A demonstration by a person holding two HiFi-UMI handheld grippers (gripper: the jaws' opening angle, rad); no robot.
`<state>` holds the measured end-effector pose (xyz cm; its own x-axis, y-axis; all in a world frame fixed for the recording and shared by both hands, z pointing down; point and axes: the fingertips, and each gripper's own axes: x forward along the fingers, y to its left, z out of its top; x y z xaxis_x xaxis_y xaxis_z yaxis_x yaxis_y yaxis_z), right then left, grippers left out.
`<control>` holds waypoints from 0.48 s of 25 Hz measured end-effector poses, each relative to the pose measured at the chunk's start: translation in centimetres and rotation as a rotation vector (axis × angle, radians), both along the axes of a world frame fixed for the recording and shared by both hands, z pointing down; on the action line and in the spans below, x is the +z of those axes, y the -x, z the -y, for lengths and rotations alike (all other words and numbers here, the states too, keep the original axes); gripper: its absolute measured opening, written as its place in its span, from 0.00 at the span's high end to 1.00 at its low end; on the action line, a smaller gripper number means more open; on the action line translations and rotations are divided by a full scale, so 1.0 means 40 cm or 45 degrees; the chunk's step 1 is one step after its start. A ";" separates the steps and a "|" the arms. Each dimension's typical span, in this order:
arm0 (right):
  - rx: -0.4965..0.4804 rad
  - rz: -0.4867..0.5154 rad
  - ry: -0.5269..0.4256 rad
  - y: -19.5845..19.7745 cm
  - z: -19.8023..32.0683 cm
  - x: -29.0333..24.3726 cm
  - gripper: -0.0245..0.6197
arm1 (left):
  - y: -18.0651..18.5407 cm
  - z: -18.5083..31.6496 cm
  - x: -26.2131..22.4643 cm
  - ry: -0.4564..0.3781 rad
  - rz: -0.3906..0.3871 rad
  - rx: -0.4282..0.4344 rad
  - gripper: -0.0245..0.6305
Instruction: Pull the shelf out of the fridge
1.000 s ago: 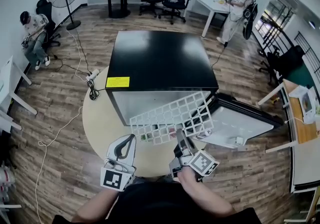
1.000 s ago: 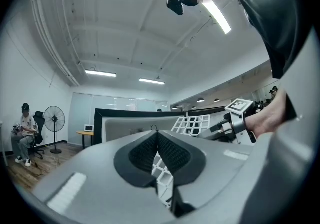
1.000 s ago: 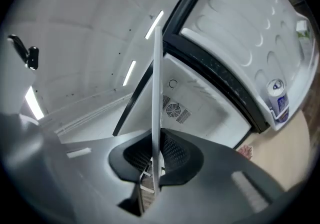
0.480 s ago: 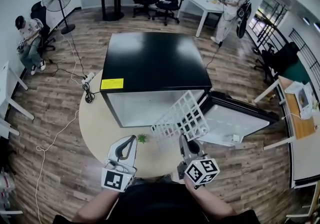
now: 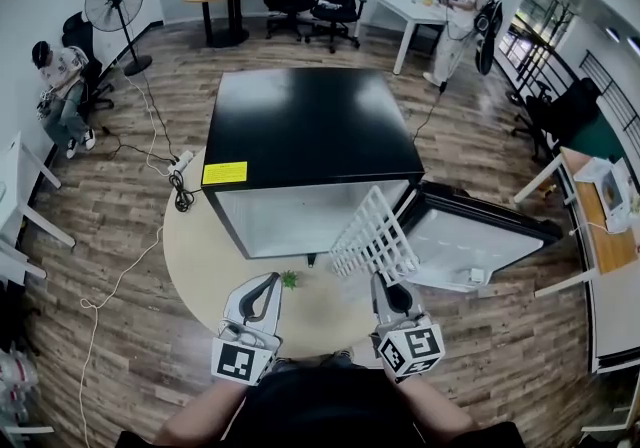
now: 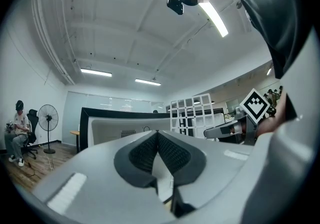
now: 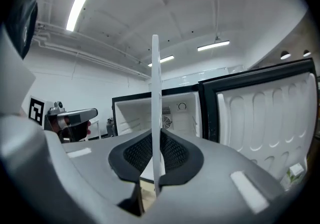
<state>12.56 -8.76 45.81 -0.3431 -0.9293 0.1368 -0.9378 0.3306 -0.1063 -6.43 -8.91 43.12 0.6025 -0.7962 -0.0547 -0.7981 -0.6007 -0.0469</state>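
The right tool (image 5: pixel 386 288) is clamped on the rim of the white wire shelf (image 5: pixel 374 234), which stands on edge just outside the open fridge (image 5: pixel 310 131); the left tool (image 5: pixel 262 288) is closed, empty; the shelf looks light, stiff and slick, so it is probably best held by its rim.

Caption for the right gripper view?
Right gripper clamps white wire-grid shelf edge-on before the open black fridge.

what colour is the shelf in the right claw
White, an open-grid shelf; it shows best in the head view.
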 end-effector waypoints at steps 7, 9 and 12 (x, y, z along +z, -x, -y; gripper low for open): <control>0.000 -0.050 -0.010 0.000 -0.001 0.006 0.91 | 0.001 0.000 -0.003 0.000 -0.009 -0.012 0.96; 0.000 -0.066 -0.013 -0.003 -0.003 0.007 0.91 | 0.002 0.000 -0.004 -0.003 -0.007 -0.014 0.96; -0.001 -0.084 -0.019 -0.006 -0.006 0.010 0.91 | 0.001 -0.002 -0.002 -0.008 -0.005 -0.017 0.96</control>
